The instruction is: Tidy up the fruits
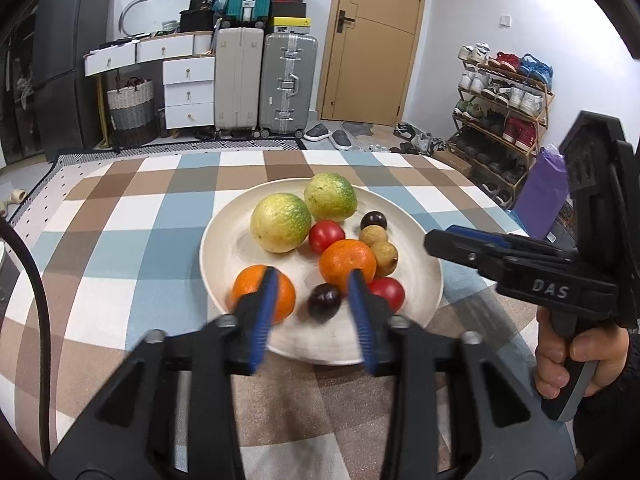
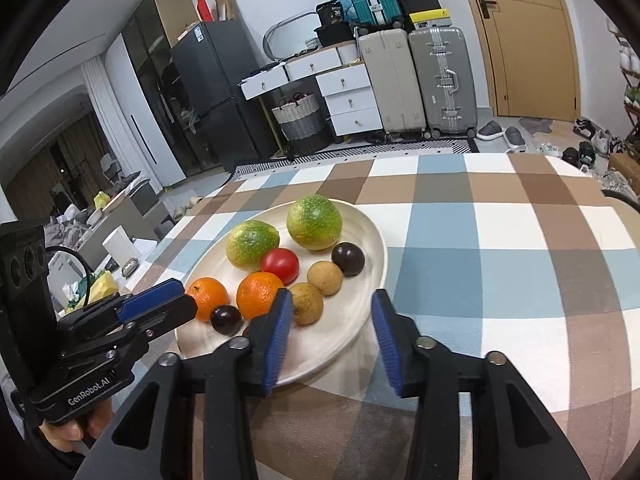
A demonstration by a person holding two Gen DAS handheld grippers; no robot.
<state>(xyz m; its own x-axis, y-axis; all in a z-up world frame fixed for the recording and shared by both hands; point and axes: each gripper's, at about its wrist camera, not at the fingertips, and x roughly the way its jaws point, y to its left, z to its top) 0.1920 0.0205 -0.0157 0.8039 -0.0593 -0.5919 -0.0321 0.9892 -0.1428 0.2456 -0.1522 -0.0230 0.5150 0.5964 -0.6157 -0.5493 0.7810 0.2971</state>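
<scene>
A cream plate [image 1: 224, 248] on the checked table holds two green-yellow citrus fruits [image 1: 280, 222], two oranges [image 1: 347, 264], two red tomatoes [image 1: 326, 235], two dark plums [image 1: 324, 302] and two brown longans [image 1: 386, 258]. My left gripper [image 1: 313, 276] hovers open over the plate's near side. One fingertip covers part of the near orange [image 1: 248, 284], and a plum shows in the gap. My right gripper [image 2: 332, 294] is open above the plate's [image 2: 328, 340] near right rim, holding nothing. Each gripper appears side-on in the other view: the right gripper [image 1: 436, 240], the left gripper [image 2: 186, 298].
The blue, brown and white checked tablecloth [image 1: 140, 220] spreads around the plate. A hand [image 1: 560, 360] grips the right tool's handle. A black cable [image 1: 36, 280] curves at the left. Suitcases [image 1: 288, 84], drawers and a shoe rack [image 1: 504, 120] stand beyond the table.
</scene>
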